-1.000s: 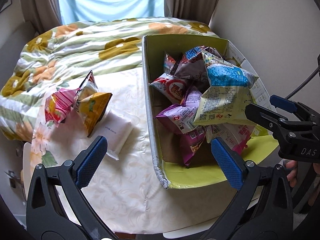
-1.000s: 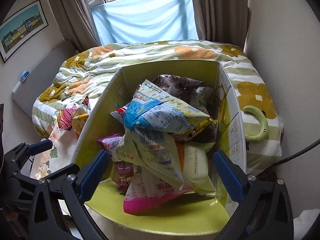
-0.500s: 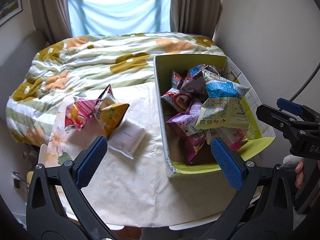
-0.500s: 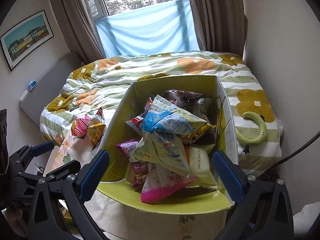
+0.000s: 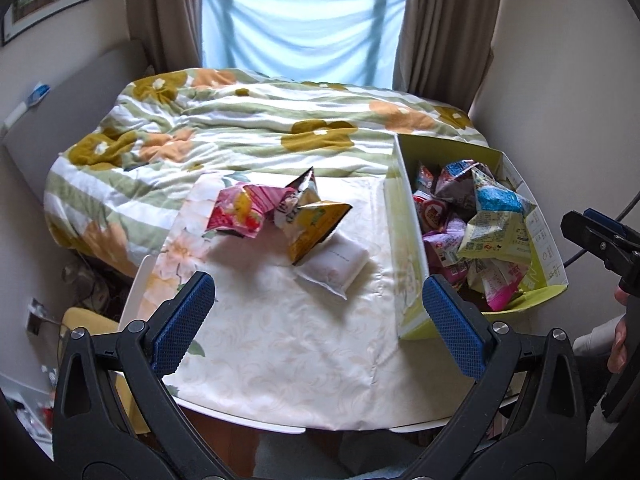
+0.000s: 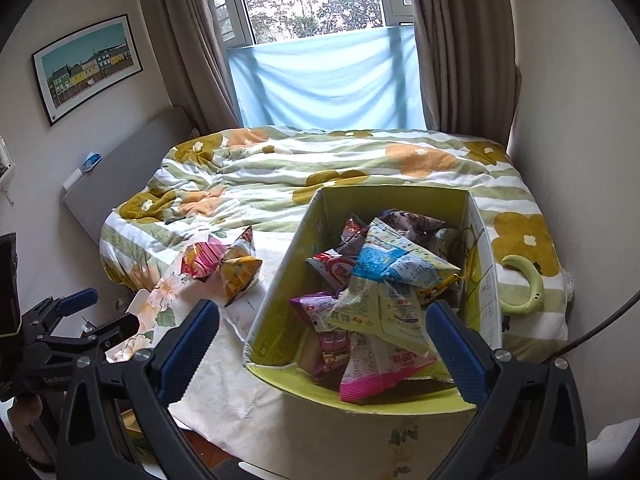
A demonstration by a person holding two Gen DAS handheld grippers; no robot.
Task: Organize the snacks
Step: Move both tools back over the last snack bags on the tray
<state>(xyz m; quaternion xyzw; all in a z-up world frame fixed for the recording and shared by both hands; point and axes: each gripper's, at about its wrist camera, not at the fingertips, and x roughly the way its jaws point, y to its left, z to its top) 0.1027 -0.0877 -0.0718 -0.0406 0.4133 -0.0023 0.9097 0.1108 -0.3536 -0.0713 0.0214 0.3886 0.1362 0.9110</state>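
Note:
A yellow-green cardboard box stands on the table's right side, heaped with several snack bags. Left of it on the cream tablecloth lie a pink bag, a yellow bag and a white packet. My left gripper hangs open above the table's near edge, holding nothing. My right gripper is open and empty over the box's near end. Each gripper shows at the edge of the other's view, the right one and the left one.
A bed with a floral quilt lies behind the table, under a window with brown curtains. A green curved object rests on the quilt right of the box. A wall closes the right side. A hand holds the right gripper.
Both grippers have pulled back and risen, so box, table and bed look smaller and the window shows. Both stay open. The bags have not moved.

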